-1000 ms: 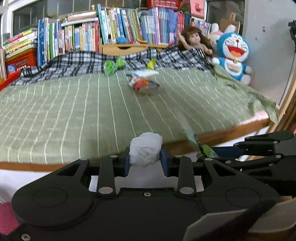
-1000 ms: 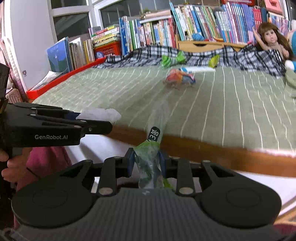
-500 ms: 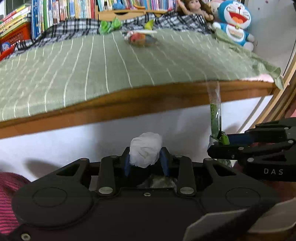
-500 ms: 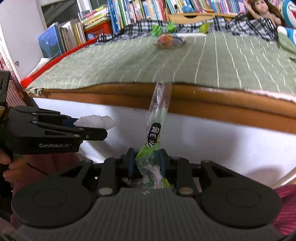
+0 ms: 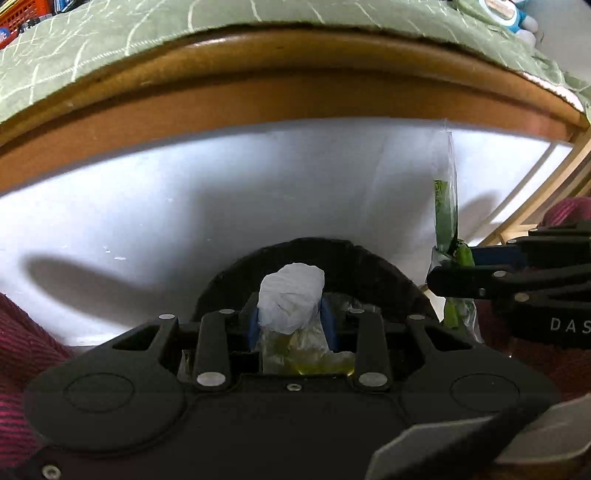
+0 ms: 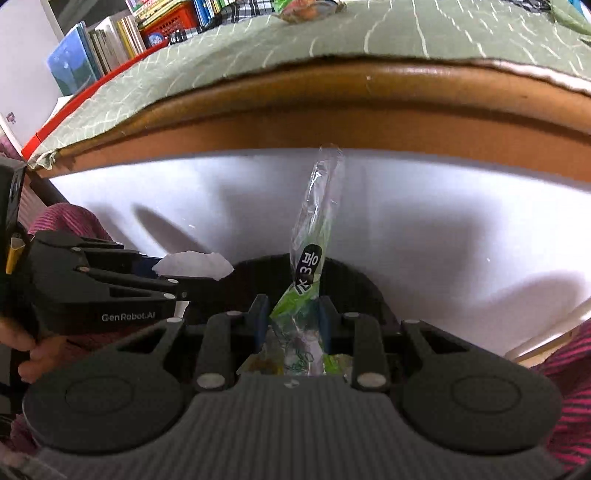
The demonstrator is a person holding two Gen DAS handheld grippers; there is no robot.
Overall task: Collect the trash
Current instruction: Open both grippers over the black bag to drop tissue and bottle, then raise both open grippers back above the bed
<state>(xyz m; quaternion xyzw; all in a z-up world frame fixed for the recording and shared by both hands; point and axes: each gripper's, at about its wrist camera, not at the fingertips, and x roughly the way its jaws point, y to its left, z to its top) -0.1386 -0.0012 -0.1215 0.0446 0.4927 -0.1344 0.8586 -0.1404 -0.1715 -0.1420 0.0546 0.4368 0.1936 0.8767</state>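
My left gripper (image 5: 291,321) is shut on a crumpled white tissue (image 5: 291,295). It hangs just over a black bin (image 5: 295,245) that holds clear and yellowish wrappers. My right gripper (image 6: 290,317) is shut on a long clear-and-green snack wrapper (image 6: 314,236) that sticks upward, above the same bin's rim (image 6: 354,271). In the right wrist view the left gripper (image 6: 177,278) comes in from the left with the tissue (image 6: 192,264). In the left wrist view the right gripper (image 5: 443,271) enters from the right with the wrapper (image 5: 445,206).
A wooden bed frame (image 6: 332,107) with a green striped cover (image 6: 258,40) runs across above, over a white side panel (image 5: 184,192). More coloured wrappers (image 6: 306,7) lie far back on the bed. Books (image 6: 92,55) stand at the left. A hand (image 6: 26,354) grips the left tool.
Both grippers have sunk from bed height to below the bed's edge and tipped downward. The black bin has come into view under them. Both still grip their trash.
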